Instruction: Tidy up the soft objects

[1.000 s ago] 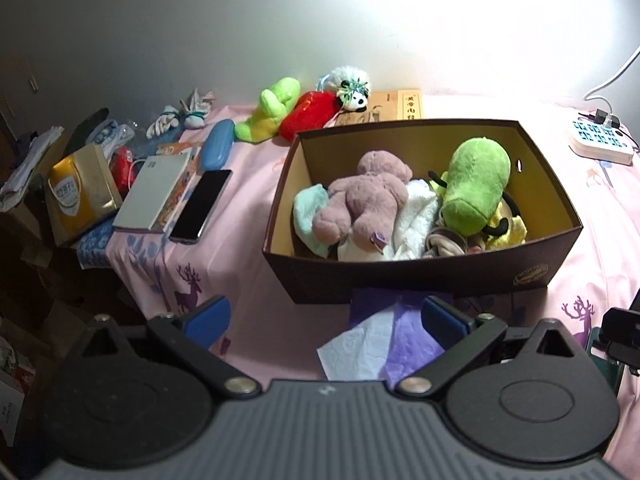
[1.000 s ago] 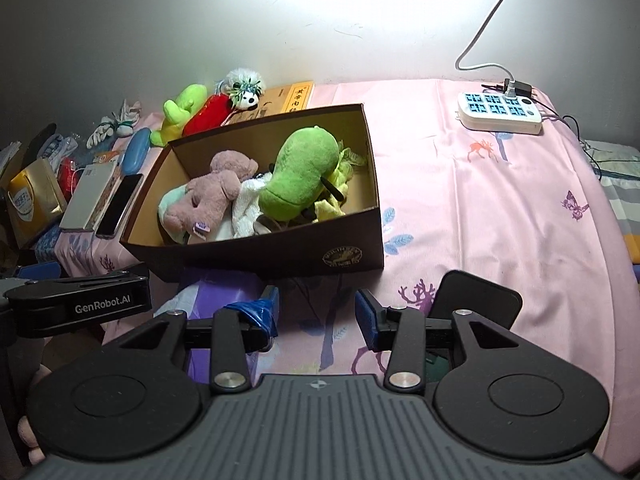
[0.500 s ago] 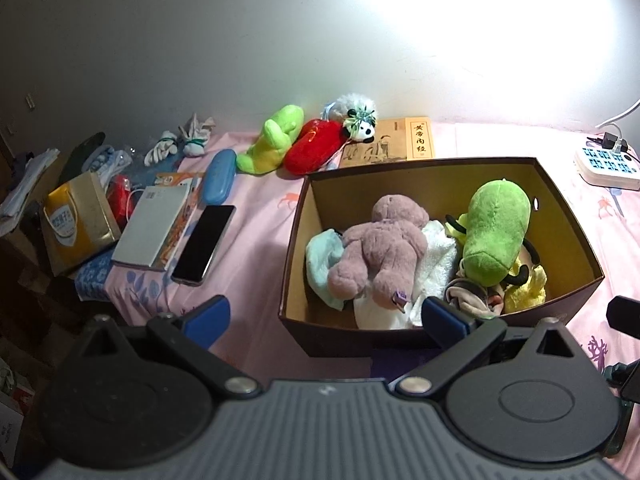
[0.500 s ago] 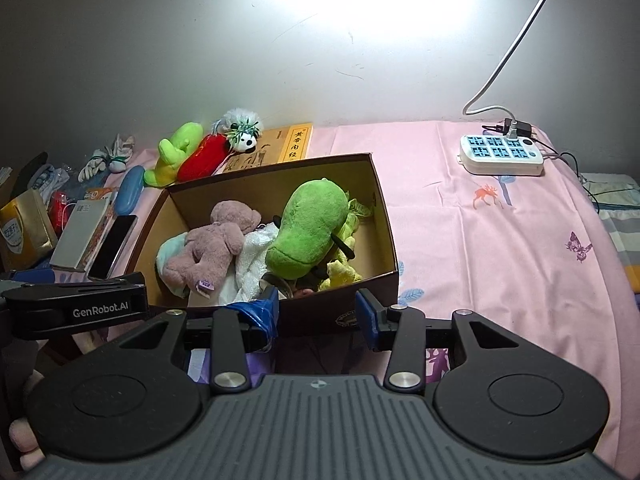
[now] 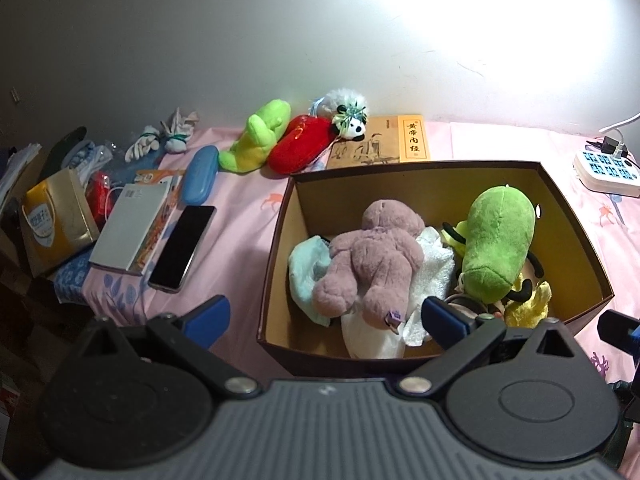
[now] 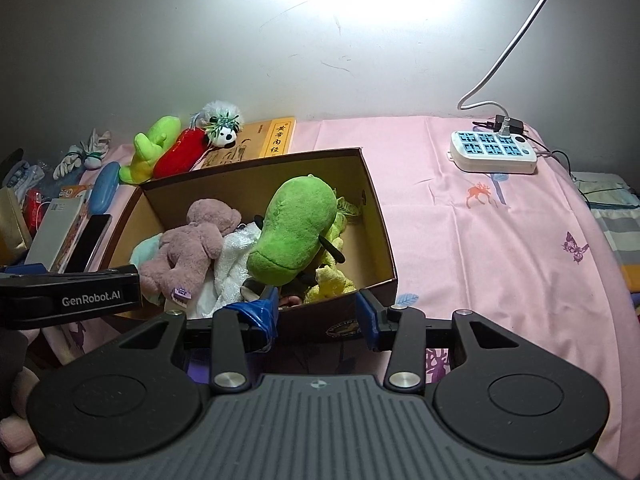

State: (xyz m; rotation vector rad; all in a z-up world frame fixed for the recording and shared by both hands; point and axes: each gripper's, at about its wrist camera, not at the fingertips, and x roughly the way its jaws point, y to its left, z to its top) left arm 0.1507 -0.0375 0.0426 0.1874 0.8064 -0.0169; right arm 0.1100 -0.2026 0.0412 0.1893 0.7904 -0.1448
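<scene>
A brown cardboard box (image 5: 576, 216) (image 6: 380, 224) on the pink bedsheet holds a mauve plush bear (image 5: 372, 260) (image 6: 192, 244), a green plush (image 5: 496, 248) (image 6: 296, 224), white and pale blue cloths and a yellow plush (image 5: 524, 308). Behind the box lie a lime plush (image 5: 260, 140) (image 6: 152, 148), a red plush (image 5: 304, 144) (image 6: 180, 156) and a small panda plush (image 5: 348, 120) (image 6: 222, 124). My left gripper (image 5: 324, 316) is open and empty above the box's near left corner. My right gripper (image 6: 318, 310) is open and empty above the box's near wall.
A book (image 5: 384, 144) lies behind the box. Left of it are a phone (image 5: 182, 248), a notebook (image 5: 128, 232), a blue case (image 5: 198, 180), a gold bag (image 5: 56, 220) and bundled white gloves (image 5: 160, 142). A power strip (image 6: 492, 152) sits at the far right.
Both grippers have risen and moved forward toward the box, so the purple and white cloth in front of the box has dropped out of sight. Nothing was grasped.
</scene>
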